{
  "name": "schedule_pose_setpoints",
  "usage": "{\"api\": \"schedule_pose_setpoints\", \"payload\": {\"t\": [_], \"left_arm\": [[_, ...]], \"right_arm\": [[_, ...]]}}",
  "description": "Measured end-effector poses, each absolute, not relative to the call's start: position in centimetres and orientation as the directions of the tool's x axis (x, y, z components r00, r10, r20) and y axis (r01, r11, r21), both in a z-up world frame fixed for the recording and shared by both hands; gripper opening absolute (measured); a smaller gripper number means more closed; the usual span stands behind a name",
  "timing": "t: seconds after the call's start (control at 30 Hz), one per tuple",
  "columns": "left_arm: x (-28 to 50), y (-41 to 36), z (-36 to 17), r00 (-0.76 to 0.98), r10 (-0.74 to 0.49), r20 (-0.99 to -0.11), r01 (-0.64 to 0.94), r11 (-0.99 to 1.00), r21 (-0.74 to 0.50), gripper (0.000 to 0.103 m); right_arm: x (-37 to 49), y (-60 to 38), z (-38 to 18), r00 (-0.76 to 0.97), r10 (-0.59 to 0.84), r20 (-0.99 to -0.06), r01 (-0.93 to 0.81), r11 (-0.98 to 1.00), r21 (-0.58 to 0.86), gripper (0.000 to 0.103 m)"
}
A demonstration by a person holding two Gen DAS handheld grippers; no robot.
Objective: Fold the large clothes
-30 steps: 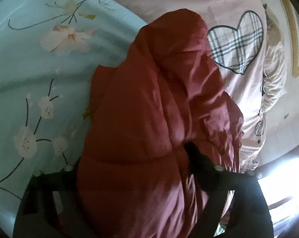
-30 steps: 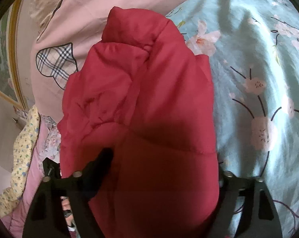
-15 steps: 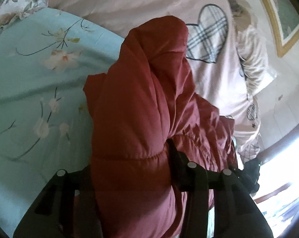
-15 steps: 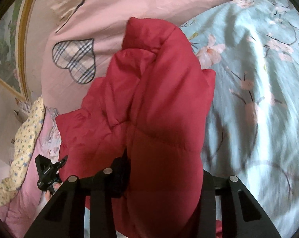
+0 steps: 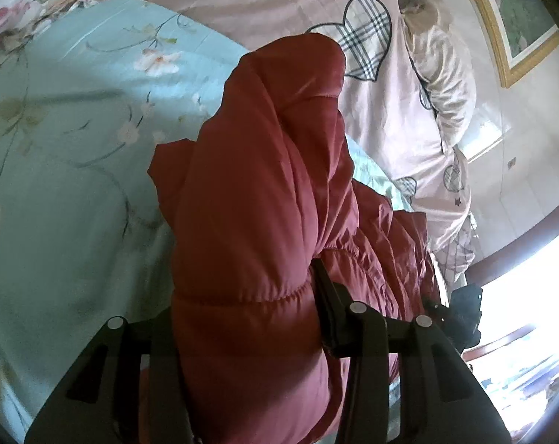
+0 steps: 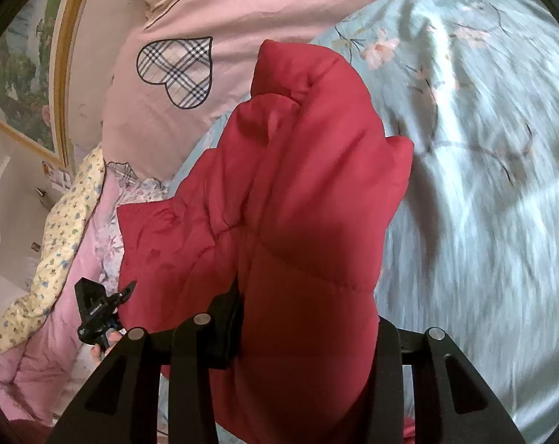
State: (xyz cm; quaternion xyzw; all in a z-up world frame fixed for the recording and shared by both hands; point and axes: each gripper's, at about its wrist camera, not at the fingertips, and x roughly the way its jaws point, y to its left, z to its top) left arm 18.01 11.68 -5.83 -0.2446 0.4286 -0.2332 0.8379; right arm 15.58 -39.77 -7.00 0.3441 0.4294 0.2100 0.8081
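A puffy red quilted jacket [image 5: 264, 199] hangs lifted above the light blue floral bed sheet [image 5: 57, 185]. My left gripper [image 5: 242, 318] is shut on a thick fold of its edge. In the right wrist view the same jacket [image 6: 301, 199] fills the middle, and my right gripper [image 6: 305, 318] is shut on another fold of it. The jacket's far end droops toward the bed. Each gripper shows small in the other's view: the right gripper [image 5: 464, 314], the left gripper [image 6: 98, 307].
A pink duvet with plaid hearts [image 5: 353, 37] lies at the head of the bed. A yellow floral quilt [image 6: 57, 244] and pink bedding [image 6: 39, 370] sit at the bed's side. A gold-framed picture [image 5: 516, 11] hangs on the wall. A bright window [image 5: 520, 333] is at right.
Both grippers have risen and pulled back with the jacket, so more of the bed and wall shows. The jacket hangs longer and narrower between them.
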Motion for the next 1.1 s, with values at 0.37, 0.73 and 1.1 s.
{"api": "schedule_pose_setpoints", "payload": {"t": [0.37, 0.73, 1.1], "left_arm": [[17.1, 12.2, -8.6, 0.492, -0.557, -0.670, 0.125, 0.806, -0.578, 0.042], [17.0, 11.9, -9.5, 0.510, -0.512, -0.691, 0.136, 0.842, -0.523, 0.049], [16.5, 11.7, -8.7, 0.536, -0.451, -0.713, 0.150, 0.883, -0.445, 0.064]], "right_arm": [[14.2, -40.3, -8.4, 0.546, 0.640, -0.541, -0.021, 0.656, 0.754, 0.042], [14.4, -40.8, -10.2, 0.543, 0.641, -0.542, -0.007, 0.649, 0.760, 0.053], [14.3, -40.8, -10.2, 0.536, 0.623, -0.570, 0.015, 0.668, 0.744, 0.065]]}}
